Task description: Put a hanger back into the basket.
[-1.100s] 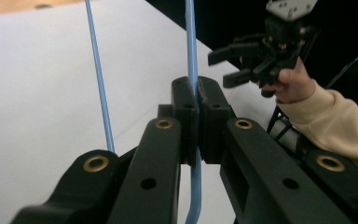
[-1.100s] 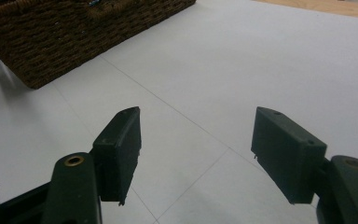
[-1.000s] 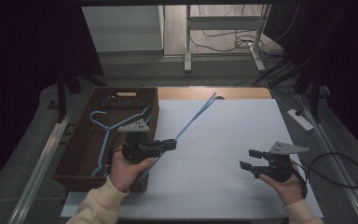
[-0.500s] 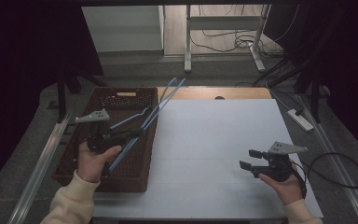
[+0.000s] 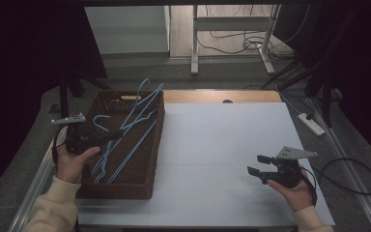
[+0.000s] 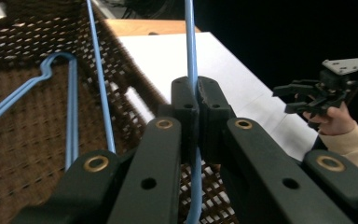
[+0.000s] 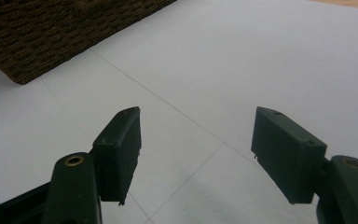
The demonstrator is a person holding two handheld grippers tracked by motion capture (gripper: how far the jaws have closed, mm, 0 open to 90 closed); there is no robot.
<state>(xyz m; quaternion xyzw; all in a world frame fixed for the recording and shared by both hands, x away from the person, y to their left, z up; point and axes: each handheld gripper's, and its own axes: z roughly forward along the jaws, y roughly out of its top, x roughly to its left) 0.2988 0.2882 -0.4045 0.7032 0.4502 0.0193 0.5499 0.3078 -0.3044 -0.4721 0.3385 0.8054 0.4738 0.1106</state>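
A brown woven basket (image 5: 125, 189) stands on the left of the white table sheet (image 5: 222, 140). My left gripper (image 5: 119, 134) reaches over it from the left, shut on the wire of a blue hanger (image 5: 147, 99) that slants up past the far rim. In the left gripper view the jaws (image 6: 196, 86) pinch that wire (image 6: 189, 42), and another blue hanger (image 6: 70, 107) lies in the basket (image 6: 23, 28). My right gripper (image 5: 255, 164) hovers open over the sheet at the front right, its jaws (image 7: 196, 140) wide apart with nothing between them.
More blue hangers (image 5: 101, 162) lie in the basket. A bare wooden strip (image 5: 222, 95) borders the sheet at the back. A white power strip (image 5: 311, 123) and cables lie on the floor at the right. A corner of the basket (image 7: 51, 28) lies far from the right gripper.
My left gripper has carried the blue hanger leftward from the white sheet to over the basket. The right gripper has stayed where it was, open.
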